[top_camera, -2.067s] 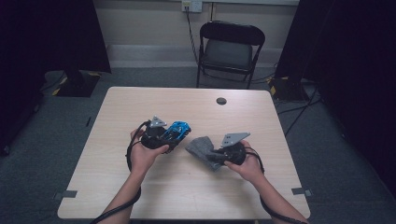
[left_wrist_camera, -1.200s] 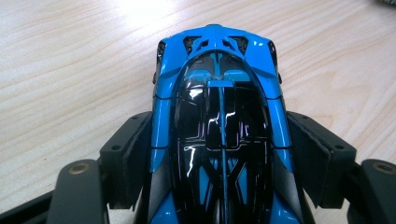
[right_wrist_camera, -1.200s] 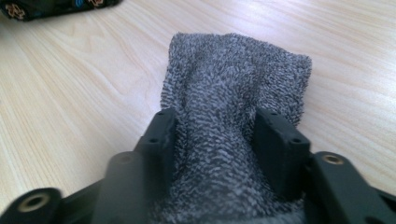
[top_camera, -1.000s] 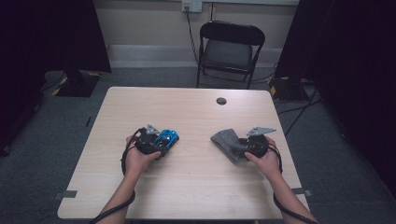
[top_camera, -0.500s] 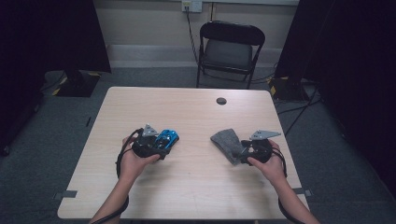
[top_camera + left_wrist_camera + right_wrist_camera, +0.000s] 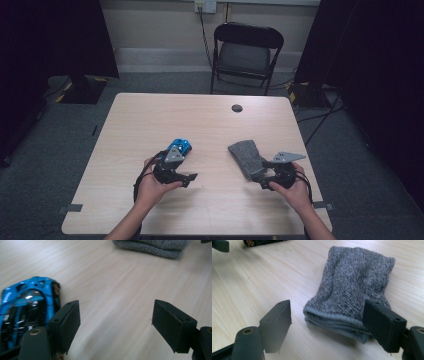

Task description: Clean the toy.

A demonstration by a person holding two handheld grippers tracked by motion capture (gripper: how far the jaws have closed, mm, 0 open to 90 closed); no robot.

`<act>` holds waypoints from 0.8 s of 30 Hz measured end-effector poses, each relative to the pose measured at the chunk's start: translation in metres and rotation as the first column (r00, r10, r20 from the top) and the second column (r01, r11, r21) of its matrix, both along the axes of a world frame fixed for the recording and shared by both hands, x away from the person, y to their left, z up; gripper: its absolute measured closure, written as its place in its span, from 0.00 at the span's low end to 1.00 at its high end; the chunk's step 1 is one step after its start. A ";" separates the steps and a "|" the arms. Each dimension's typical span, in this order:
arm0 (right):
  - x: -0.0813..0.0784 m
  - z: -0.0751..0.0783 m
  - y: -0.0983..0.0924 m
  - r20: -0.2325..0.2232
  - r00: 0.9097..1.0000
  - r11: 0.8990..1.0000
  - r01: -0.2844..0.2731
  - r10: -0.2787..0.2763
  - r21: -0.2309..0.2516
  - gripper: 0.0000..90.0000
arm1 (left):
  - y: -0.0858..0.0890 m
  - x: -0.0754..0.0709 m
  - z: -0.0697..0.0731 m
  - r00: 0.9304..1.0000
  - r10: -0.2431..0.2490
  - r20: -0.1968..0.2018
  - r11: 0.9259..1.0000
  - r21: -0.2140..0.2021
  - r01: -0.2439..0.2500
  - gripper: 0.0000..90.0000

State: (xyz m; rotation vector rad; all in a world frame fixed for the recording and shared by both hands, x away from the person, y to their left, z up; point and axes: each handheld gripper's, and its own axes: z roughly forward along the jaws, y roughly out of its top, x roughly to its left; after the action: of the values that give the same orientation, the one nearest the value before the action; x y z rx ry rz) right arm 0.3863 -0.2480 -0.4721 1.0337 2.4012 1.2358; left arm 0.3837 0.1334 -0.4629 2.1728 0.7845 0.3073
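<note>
Your work surface is the light wooden table (image 6: 150, 120), with a black folding chair (image 6: 245, 50) standing behind its far edge and a small dark round disc (image 6: 237, 108) lying near that edge. On the right half lies the folded grey towel (image 6: 245, 156), flat on the wood; your right gripper view shows its layered folded edge (image 6: 337, 320) facing you. Your right gripper (image 6: 261, 176) sits at the towel's near end; its jaws have just been opening and stand released, the towel's near corner lying between them, close against one pad, with nothing clamped. On the left half rests the blue toy car (image 6: 179, 148), on the tabletop, well apart from the towel. Your left gripper (image 6: 189, 178) is just beside the car, jaws spread wide over bare wood; the car (image 6: 27, 307) lies outside them, next to the left-hand pad.
</note>
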 end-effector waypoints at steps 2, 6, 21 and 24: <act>-0.003 -0.003 -0.003 -0.004 1.000 1.000 0.005 -0.005 0.003 0.24 | -0.004 -0.003 -0.003 1.000 -0.014 -0.014 1.000 0.013 0.014 0.27; -0.008 -0.007 -0.010 -0.006 1.000 1.000 0.014 -0.014 -0.019 0.20 | -0.009 -0.006 -0.006 0.999 -0.031 -0.008 0.999 0.022 0.032 0.27; -0.028 -0.018 -0.029 -0.034 0.999 0.998 -0.003 0.001 -0.070 0.19 | -0.025 -0.020 -0.020 0.993 -0.115 -0.025 0.992 0.039 0.116 0.25; -0.034 -0.024 -0.029 -0.045 0.999 0.995 -0.014 0.010 -0.097 0.18 | -0.028 -0.023 -0.025 0.992 -0.127 -0.025 0.990 0.060 0.128 0.24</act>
State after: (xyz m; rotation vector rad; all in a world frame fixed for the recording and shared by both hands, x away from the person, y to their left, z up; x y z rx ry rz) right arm 0.3520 -0.2766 -0.4963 1.0303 2.4776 1.0984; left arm 0.3608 0.1057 -0.4884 2.2758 0.6520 0.2459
